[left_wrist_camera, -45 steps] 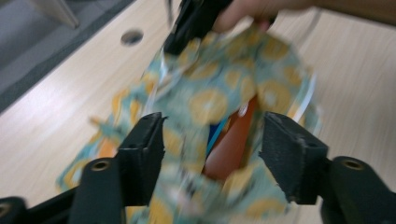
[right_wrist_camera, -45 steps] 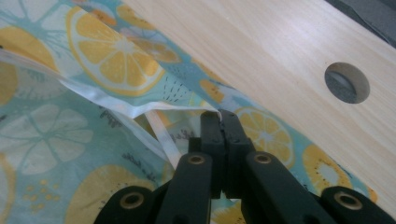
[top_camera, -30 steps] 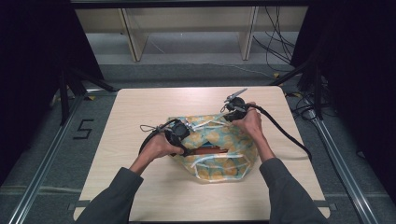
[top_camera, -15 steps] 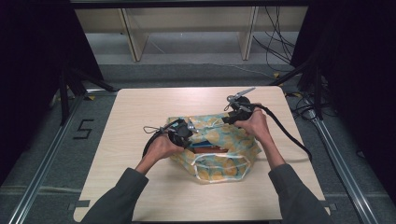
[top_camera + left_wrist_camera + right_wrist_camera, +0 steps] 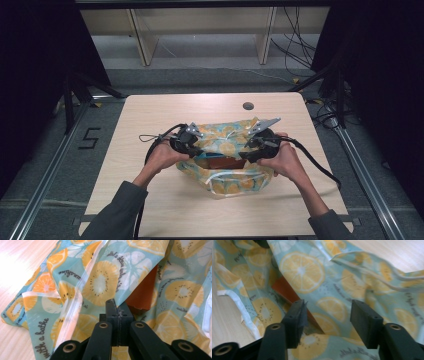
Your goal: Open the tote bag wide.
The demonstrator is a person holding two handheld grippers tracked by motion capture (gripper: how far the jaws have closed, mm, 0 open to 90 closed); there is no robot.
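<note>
A fruit-print bag (image 5: pixel 225 137) in teal and yellow lies on the wooden table (image 5: pixel 150 115), with a reddish-brown box (image 5: pixel 222 163) showing in its mouth. My left gripper (image 5: pixel 198 150) is at the bag's left rim. In the left gripper view, my left gripper (image 5: pixel 117 308) is shut on a fold of the bag (image 5: pixel 100 282), just in front of the box (image 5: pixel 142 293). My right gripper (image 5: pixel 246 154) is at the bag's right rim. Its jaws have just been opening. In the right gripper view, my right gripper (image 5: pixel 330 320) stands open over the bag fabric (image 5: pixel 302 267) beside the box (image 5: pixel 284 290), pressing on nothing.
A round cable hole (image 5: pixel 248 105) sits near the table's far edge. A black cable (image 5: pixel 320 167) trails from the right gripper across the table's right side. Pale shelf legs (image 5: pixel 142 47) and loose cables (image 5: pixel 295 55) are on the floor beyond the table.
My right gripper has let go, opened and moved from the bag's far right corner toward the person, to the bag's mouth. My left gripper has shut on the bag's left rim.
</note>
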